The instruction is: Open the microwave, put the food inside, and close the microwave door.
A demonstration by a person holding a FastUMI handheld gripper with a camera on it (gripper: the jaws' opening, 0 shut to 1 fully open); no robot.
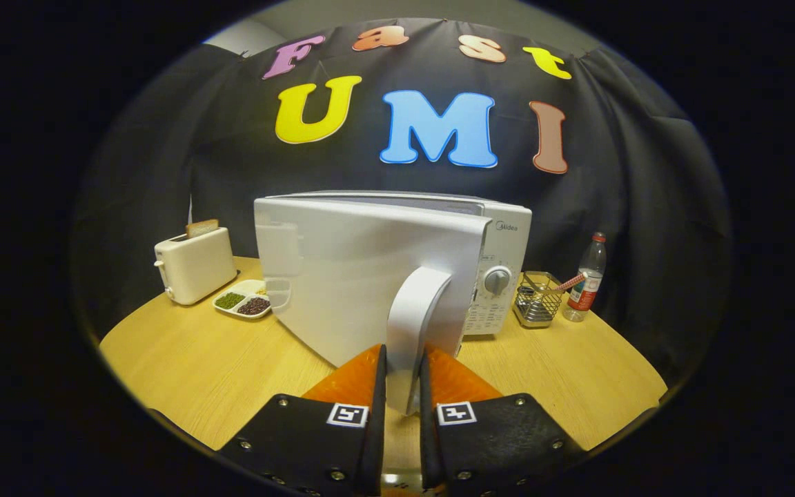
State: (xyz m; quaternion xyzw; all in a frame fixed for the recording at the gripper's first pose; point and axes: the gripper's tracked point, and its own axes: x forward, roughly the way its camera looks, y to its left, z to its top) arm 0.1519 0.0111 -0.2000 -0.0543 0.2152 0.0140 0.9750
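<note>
A: Item one, the gripper?

B: Closed on the door handle. The curved handle runs down between the two fingers, and both press its sides.

A: Item two, the microwave?

B: White, standing on the wooden table in front of the black cloth wall. Its door is swung part way open toward the near side, hinged at the left, so the door's face is turned to the camera. The control panel with its round dial shows to the right of the door.

A: Item three, the food?

B: A white divided plate with green, dark and pale portions, on the table to the left of the microwave, just beside the door's left edge and near the toaster. It lies outside the microwave.

A: The toaster?

B: Cream, far left, with a slice of bread standing up in its slot.

A: Anything to the right?

B: A wire basket just right of the microwave, and a plastic bottle with a red cap beside it.
</note>
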